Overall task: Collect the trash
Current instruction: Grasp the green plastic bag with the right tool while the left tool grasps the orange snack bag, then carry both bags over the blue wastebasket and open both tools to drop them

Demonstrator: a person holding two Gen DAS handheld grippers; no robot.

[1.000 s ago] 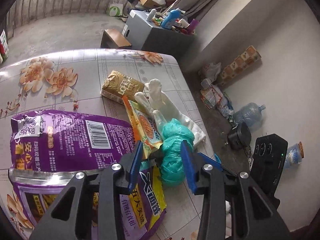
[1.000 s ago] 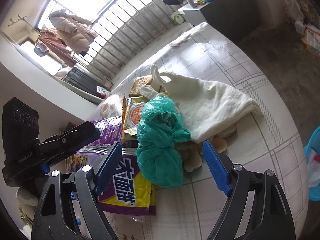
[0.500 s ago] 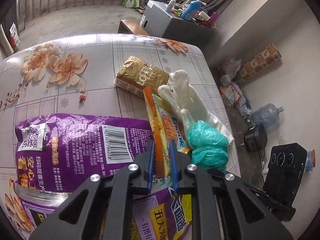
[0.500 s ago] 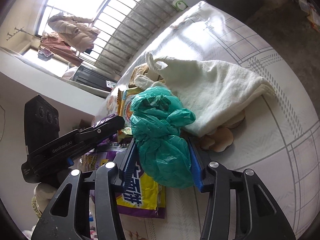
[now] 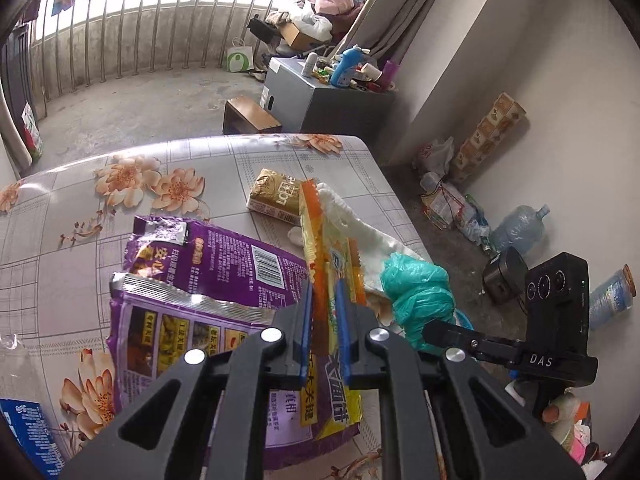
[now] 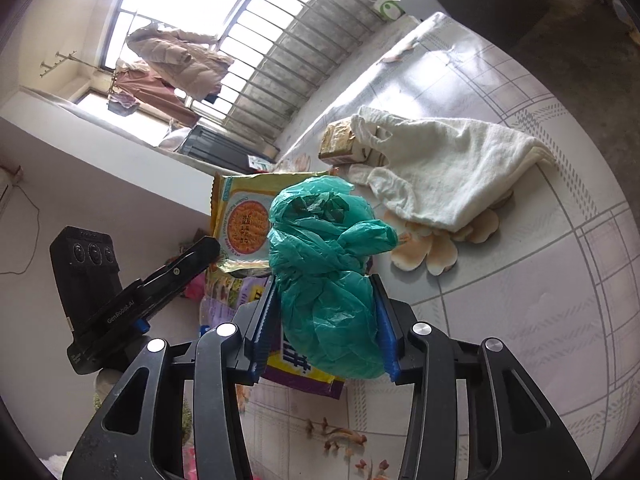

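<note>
Holding both: left tool point(image 5: 323, 312) clamps the wrapper point(image 5: 320, 240), long axis upright; right tool point(image 6: 326, 320) closing on the green bag point(image 6: 324, 272), both lifted just above the purple bag point(image 5: 208, 280) on the table point(image 5: 80, 208).

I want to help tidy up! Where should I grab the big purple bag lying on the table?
Take the purple bag by its torn-open silver edge. That edge curls up off the table, so a gripper coming in low from that side can probably pinch it. The rest lies flat.
</note>
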